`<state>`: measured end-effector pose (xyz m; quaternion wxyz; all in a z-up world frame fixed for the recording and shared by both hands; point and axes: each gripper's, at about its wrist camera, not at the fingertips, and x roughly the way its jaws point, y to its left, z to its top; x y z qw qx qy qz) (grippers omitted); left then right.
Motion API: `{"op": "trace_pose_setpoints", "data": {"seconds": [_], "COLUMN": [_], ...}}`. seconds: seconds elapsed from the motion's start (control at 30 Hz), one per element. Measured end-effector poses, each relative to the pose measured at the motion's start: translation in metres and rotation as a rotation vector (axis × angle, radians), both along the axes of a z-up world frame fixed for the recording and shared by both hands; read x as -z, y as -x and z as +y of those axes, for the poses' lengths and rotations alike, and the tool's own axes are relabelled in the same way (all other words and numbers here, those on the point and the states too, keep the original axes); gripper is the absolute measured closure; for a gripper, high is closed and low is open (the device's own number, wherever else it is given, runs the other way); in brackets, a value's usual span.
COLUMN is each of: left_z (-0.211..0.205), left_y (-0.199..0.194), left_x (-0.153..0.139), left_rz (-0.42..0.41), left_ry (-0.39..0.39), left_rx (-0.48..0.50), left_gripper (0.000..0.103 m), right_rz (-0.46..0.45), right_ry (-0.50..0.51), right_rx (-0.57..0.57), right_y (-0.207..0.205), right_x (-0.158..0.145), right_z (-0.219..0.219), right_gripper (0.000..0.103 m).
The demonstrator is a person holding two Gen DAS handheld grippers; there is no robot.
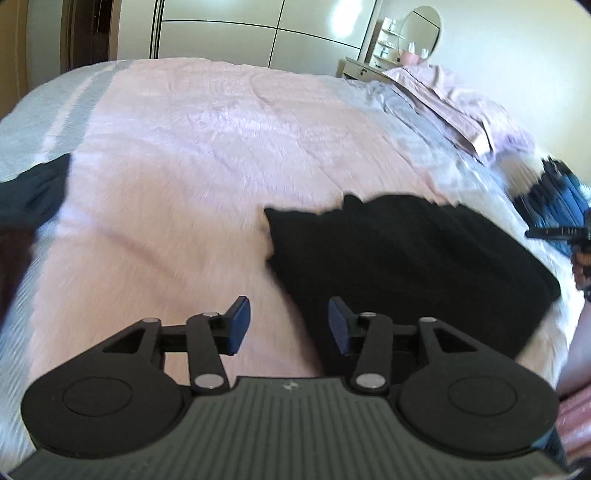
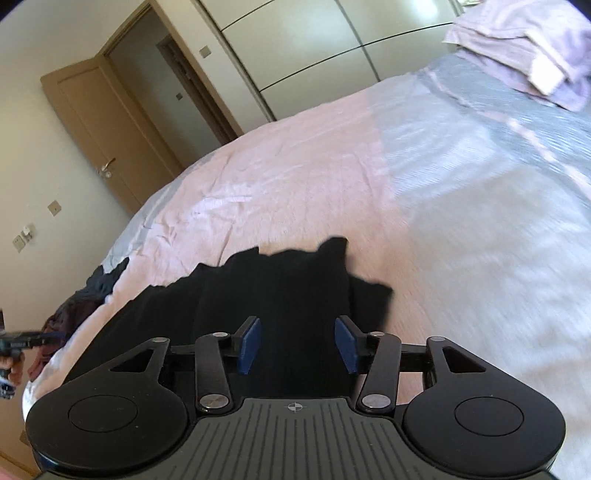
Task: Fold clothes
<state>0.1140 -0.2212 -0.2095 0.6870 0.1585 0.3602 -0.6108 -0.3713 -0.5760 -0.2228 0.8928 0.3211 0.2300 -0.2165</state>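
A folded black garment (image 1: pixel 399 254) lies on the pink bedspread (image 1: pixel 192 147), at the right in the left wrist view. My left gripper (image 1: pixel 290 325) is open and empty, above the garment's left edge. In the right wrist view the same black garment (image 2: pixel 280 291) lies under my right gripper (image 2: pixel 298 345), which is open and empty just above it. The right gripper also shows at the right edge of the left wrist view (image 1: pixel 561 218). The left gripper shows at the left edge of the right wrist view (image 2: pixel 18 341).
More dark clothes lie at the bed's left edge (image 1: pixel 29 195), also in the right wrist view (image 2: pixel 81 299). Pink pillows (image 1: pixel 461 110) sit at the head of the bed. A dresser with a round mirror (image 1: pixel 421 29) stands behind. A door (image 2: pixel 107 144) and wardrobe (image 2: pixel 314 44) stand beyond the bed.
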Motion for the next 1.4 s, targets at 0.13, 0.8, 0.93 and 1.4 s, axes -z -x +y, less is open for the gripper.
{"op": "trace_pose_setpoints", "data": {"seconds": [0.13, 0.8, 0.93, 1.4], "left_z": [-0.065, -0.117, -0.135, -0.151], "left_y": [-0.024, -0.039, -0.045, -0.050], "left_x": [0.027, 0.039, 0.061, 0.093], "left_rz": [0.058, 0.076, 0.073, 0.054], "left_ry": [-0.019, 0.126, 0.077, -0.027], "left_rx": [-0.005, 0.008, -0.027, -0.041], "left_gripper": [0.056, 0.093, 0.092, 0.085], "right_rz": [0.039, -0.025, -0.016, 0.180], "right_ry": [-0.015, 0.038, 0.090, 0.080], "right_rx": [-0.018, -0.007, -0.010, -0.035], "right_y": [-0.039, -0.082, -0.099, -0.133], "right_x": [0.017, 0.024, 0.021, 0.069], "right_z": [-0.041, -0.100, -0.105, -0.121], "right_gripper": [0.043, 0.092, 0.092, 0.090]}}
